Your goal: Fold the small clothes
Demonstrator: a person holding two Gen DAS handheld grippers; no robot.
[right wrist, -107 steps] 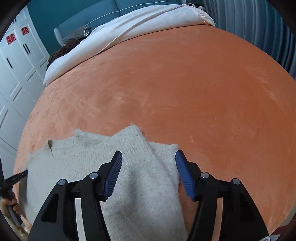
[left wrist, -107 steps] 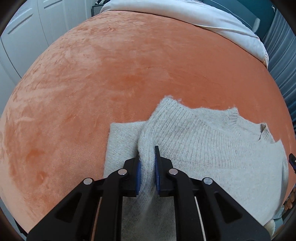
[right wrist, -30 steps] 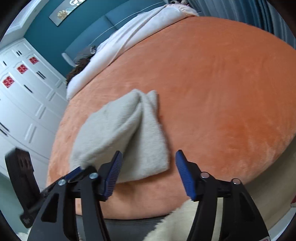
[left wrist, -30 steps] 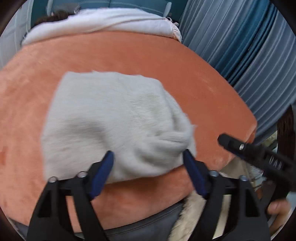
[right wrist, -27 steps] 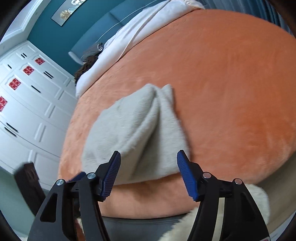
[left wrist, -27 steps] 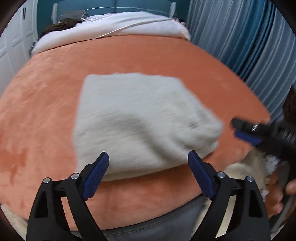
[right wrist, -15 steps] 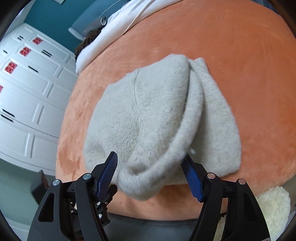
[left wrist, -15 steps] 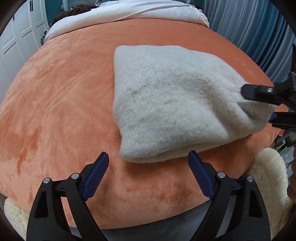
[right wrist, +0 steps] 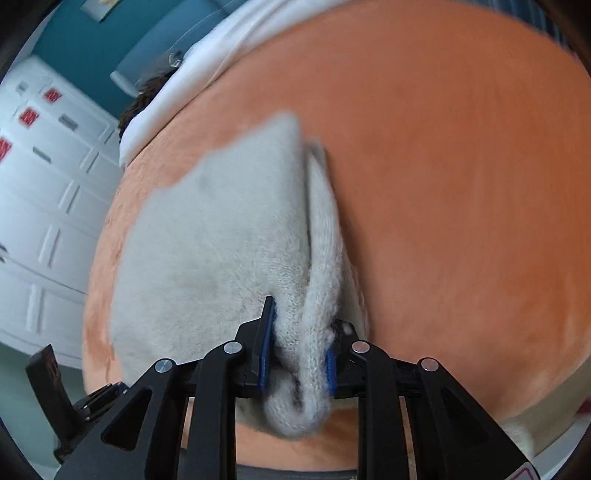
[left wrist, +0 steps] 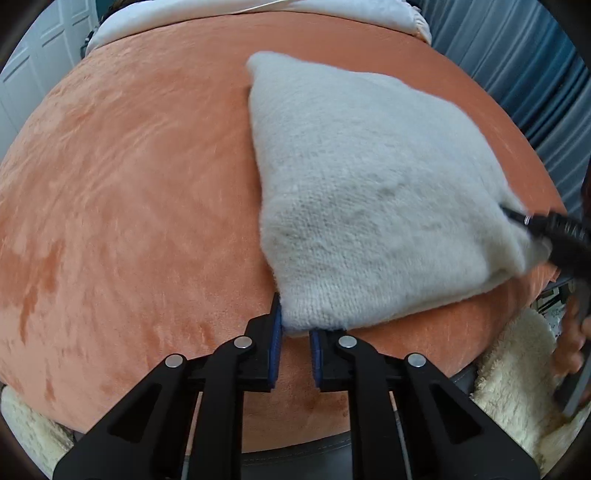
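Observation:
A cream knitted sweater point(left wrist: 369, 192) lies folded into a thick rectangle on the orange plush blanket point(left wrist: 129, 184). My left gripper point(left wrist: 295, 325) is at the sweater's near left corner. Its jaws are closing, and the blue pads pinch the tip of that corner. In the right wrist view the sweater point(right wrist: 221, 240) shows its layered side edge. My right gripper point(right wrist: 303, 332) has its jaws closing on the bunched near end of those layers, with the pads pressing into the knit. One black finger of the right gripper point(left wrist: 535, 225) shows at the sweater's right corner.
The blanket covers a bed, with white bedding point(left wrist: 258, 9) at the far end. Blue curtains point(left wrist: 535, 74) hang on the right and white cupboard doors point(right wrist: 48, 192) stand on the left. A cream fluffy rug point(left wrist: 509, 365) lies below the bed's near edge. A hand point(left wrist: 576, 332) shows at the right.
Both grippers came down to the sweater's near edge. Their jaws went from wide apart to closed on the knit, the left at the corner and the right on the layered edge.

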